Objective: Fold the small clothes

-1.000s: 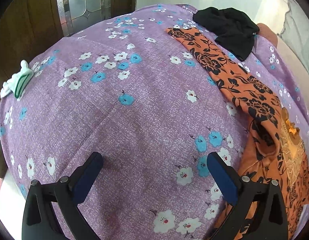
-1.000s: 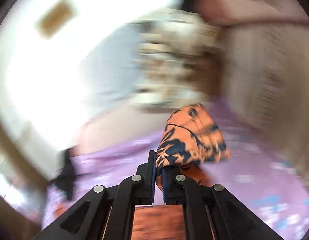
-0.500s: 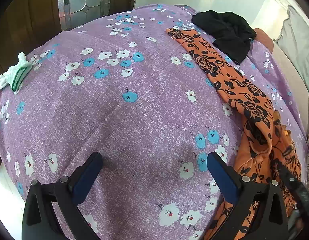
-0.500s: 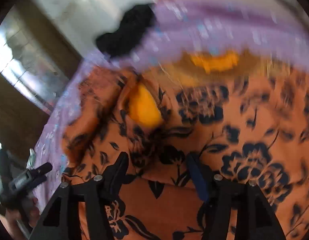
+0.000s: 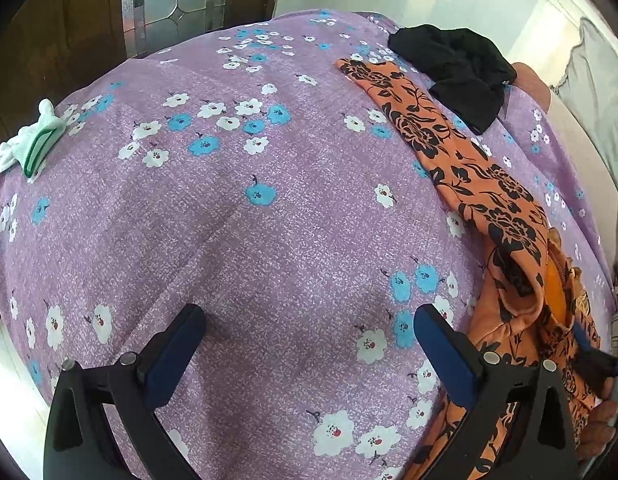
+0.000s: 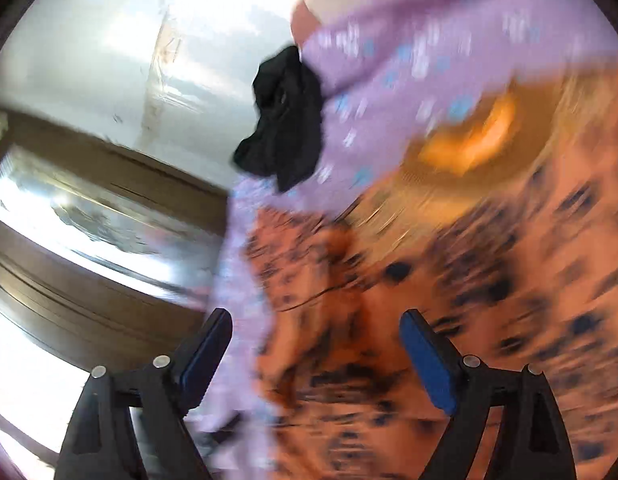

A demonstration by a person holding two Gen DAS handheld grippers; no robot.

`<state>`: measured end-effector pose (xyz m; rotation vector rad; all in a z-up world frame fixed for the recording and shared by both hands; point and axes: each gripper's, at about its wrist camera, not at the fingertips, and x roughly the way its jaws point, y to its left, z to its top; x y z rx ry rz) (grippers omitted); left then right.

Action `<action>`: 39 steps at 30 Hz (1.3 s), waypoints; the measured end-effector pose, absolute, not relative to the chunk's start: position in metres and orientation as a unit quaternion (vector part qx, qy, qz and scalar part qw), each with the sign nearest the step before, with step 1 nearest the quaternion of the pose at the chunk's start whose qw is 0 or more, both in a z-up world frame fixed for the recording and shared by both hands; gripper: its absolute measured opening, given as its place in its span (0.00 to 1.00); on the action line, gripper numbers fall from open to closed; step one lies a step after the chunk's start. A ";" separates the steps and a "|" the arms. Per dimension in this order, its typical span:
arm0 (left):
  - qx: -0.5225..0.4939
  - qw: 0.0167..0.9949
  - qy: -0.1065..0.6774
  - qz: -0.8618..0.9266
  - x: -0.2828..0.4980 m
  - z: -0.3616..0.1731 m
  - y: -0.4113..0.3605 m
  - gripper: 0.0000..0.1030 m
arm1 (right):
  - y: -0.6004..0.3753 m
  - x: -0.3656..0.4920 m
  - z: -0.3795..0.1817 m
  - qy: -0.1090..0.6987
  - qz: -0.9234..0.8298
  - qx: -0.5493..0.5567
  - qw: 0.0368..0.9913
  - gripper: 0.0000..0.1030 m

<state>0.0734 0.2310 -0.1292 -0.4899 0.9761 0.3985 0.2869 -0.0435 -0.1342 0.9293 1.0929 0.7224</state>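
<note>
The left tongs (image 5: 309, 344) are hanging open over the purple flowered bedsheet (image 5: 237, 240), gripping nothing. The orange garment (image 5: 485, 200) is lying along the sheet from 1 o'clock down to 4 o'clock, bunched near the tongs' right finger. A black cloth (image 5: 457, 72) is resting at 1 o'clock, touching the garment's far end, and a white-green sock (image 5: 29, 144) is sitting at 9 o'clock. The right tongs (image 6: 313, 352) have just been opening and are standing wide above the blurred garment (image 6: 469, 300), pads clear of it.
</note>
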 end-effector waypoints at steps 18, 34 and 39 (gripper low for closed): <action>-0.314 0.829 0.446 0.122 0.068 -0.121 0.253 1.00 | -0.022 0.262 -0.096 0.448 0.337 0.267 0.784 0.76; -0.422 0.809 0.410 0.011 0.283 -0.106 0.334 1.00 | -0.080 0.239 -0.157 0.392 0.349 0.307 0.794 0.73; -0.450 0.796 0.405 0.016 0.316 -0.123 0.344 0.88 | -0.088 0.238 -0.157 0.385 0.356 0.319 0.789 0.72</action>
